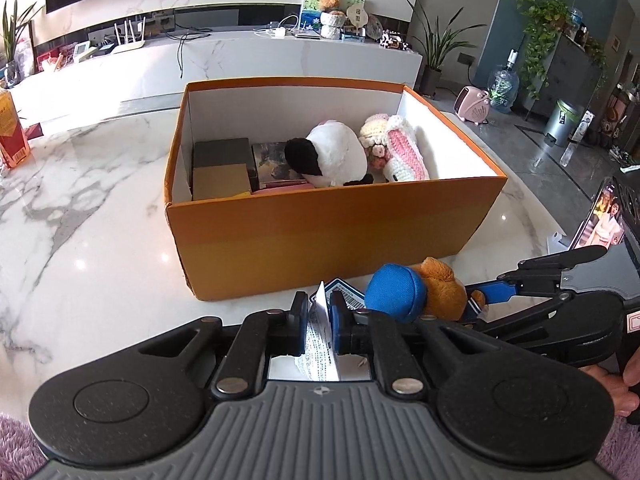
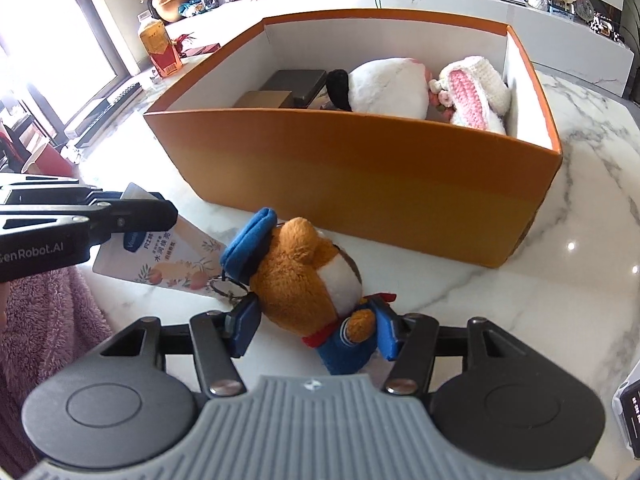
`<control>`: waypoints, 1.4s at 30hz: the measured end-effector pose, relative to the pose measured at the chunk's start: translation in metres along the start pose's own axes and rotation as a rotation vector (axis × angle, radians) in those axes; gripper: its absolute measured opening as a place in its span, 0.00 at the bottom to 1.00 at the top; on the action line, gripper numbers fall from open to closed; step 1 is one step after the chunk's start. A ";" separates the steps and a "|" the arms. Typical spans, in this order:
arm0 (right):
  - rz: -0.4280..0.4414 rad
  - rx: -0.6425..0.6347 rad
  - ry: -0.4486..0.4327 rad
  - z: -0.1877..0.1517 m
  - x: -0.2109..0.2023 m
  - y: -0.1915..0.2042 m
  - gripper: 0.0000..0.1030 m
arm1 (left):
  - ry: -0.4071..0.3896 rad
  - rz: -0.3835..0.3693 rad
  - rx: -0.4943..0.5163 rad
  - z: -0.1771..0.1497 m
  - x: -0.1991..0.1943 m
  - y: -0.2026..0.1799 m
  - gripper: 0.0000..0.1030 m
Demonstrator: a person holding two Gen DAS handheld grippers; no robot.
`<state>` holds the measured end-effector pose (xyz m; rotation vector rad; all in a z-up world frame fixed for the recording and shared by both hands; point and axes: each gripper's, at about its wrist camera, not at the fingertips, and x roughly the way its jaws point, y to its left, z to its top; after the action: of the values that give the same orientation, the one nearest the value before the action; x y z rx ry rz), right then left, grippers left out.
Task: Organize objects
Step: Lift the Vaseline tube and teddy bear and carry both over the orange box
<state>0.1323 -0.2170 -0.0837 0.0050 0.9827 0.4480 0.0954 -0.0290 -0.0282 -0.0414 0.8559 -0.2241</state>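
An orange box [image 1: 320, 240] [image 2: 380, 184] stands on the marble table and holds a white and black plush [image 1: 332, 156] [image 2: 384, 84], a pink crocheted toy [image 1: 400, 148] [image 2: 476, 88] and dark small boxes [image 1: 224, 160] [image 2: 296, 82]. My left gripper [image 1: 318, 326] is shut on a flat printed packet [image 1: 320, 340] [image 2: 168, 260], held on edge in front of the box. A brown bear plush with a blue cap [image 1: 424, 288] [image 2: 312, 280] lies on the table by the box. My right gripper [image 2: 316, 326] has its fingers on either side of the bear's blue body, touching it.
An orange carton [image 1: 12, 136] [image 2: 160, 46] stands at the table's left end. A phone on a stand [image 1: 604, 220] is at the right. A white TV cabinet [image 1: 240, 56] with clutter runs behind. A purple fluffy cloth [image 2: 48, 320] lies near the front edge.
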 end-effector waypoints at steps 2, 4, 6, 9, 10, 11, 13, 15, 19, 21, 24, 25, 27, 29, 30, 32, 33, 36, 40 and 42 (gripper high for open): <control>-0.002 0.002 -0.002 0.001 0.001 0.000 0.59 | -0.004 -0.007 0.007 0.000 0.001 0.000 0.14; -0.003 -0.001 -0.004 0.001 0.001 0.000 0.59 | -0.004 -0.012 0.024 0.000 0.002 -0.001 0.14; -0.004 -0.004 -0.006 0.001 0.002 0.000 0.60 | -0.001 -0.016 0.034 0.000 0.002 -0.002 0.14; -0.009 -0.010 -0.007 0.002 0.002 0.000 0.61 | 0.007 -0.014 0.043 -0.001 0.003 -0.004 0.15; -0.013 -0.013 -0.007 0.002 0.003 0.001 0.63 | 0.012 -0.013 0.042 -0.002 0.004 -0.004 0.15; -0.018 -0.019 -0.009 0.003 0.004 0.001 0.63 | 0.016 -0.009 0.040 -0.002 0.005 -0.004 0.15; -0.024 -0.030 -0.011 0.003 0.005 0.002 0.63 | 0.019 -0.008 0.039 -0.002 0.005 -0.004 0.16; -0.026 -0.039 -0.006 0.004 0.006 0.003 0.65 | 0.026 0.000 0.041 -0.002 0.004 -0.004 0.20; -0.035 -0.056 0.022 0.004 0.010 0.004 0.72 | 0.027 0.010 0.050 -0.004 0.003 -0.005 0.21; -0.040 -0.069 0.031 0.004 0.013 0.006 0.73 | 0.028 0.009 0.056 -0.004 0.003 -0.005 0.21; -0.049 -0.090 0.050 0.004 0.017 0.010 0.75 | 0.037 0.009 0.057 -0.004 0.005 -0.005 0.20; -0.050 -0.096 0.055 0.004 0.018 0.011 0.74 | 0.040 0.008 0.058 -0.004 0.006 -0.005 0.18; -0.045 -0.102 0.062 0.003 0.019 0.011 0.65 | 0.041 0.003 0.056 -0.005 0.006 -0.005 0.16; -0.047 -0.098 0.063 0.002 0.019 0.011 0.61 | 0.043 0.006 0.053 -0.005 0.006 -0.004 0.16; -0.044 -0.096 0.058 0.002 0.018 0.011 0.59 | 0.043 0.009 0.051 -0.005 0.006 -0.004 0.15; -0.043 -0.091 0.046 0.001 0.014 0.010 0.57 | 0.047 0.012 0.051 -0.004 0.005 -0.004 0.15; -0.043 -0.092 0.042 0.000 0.013 0.011 0.56 | 0.047 0.012 0.052 -0.004 0.004 -0.004 0.15; -0.037 -0.101 0.018 -0.002 0.004 0.013 0.56 | 0.039 0.009 0.062 -0.003 0.000 -0.005 0.14; -0.032 -0.118 -0.020 -0.002 -0.012 0.015 0.55 | 0.024 -0.012 0.072 0.002 -0.011 -0.007 0.14; -0.037 -0.139 -0.040 0.000 -0.022 0.019 0.55 | 0.012 -0.033 0.073 0.006 -0.018 -0.008 0.14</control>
<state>0.1153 -0.2080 -0.0626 -0.1290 0.9088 0.4798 0.0871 -0.0331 -0.0099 0.0141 0.8590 -0.2864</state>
